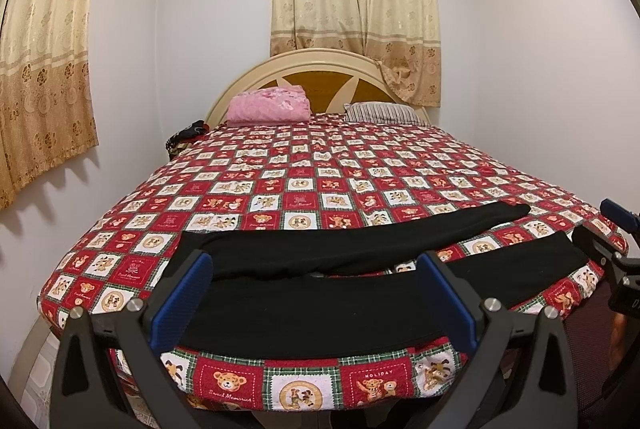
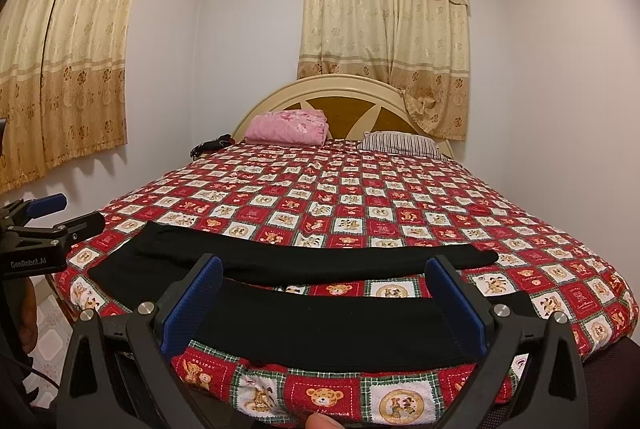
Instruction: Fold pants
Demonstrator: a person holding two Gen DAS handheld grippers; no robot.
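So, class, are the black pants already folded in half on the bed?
No, the black pants lie spread flat on the bedspread, both legs stretched out separately.

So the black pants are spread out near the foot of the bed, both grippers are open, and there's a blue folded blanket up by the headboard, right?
Nearly. The folded blanket by the headboard is pink, not blue; the right wrist view shows it clearly. The black pants do lie near the foot, and the left gripper and right gripper are open.

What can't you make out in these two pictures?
- Pants: near edge hidden by the left gripper in the left view, by the right gripper in the right view.
- Dark bundle beside the pink blanket: too small to identify.
- Person: only a fingertip, cut off by the edge.
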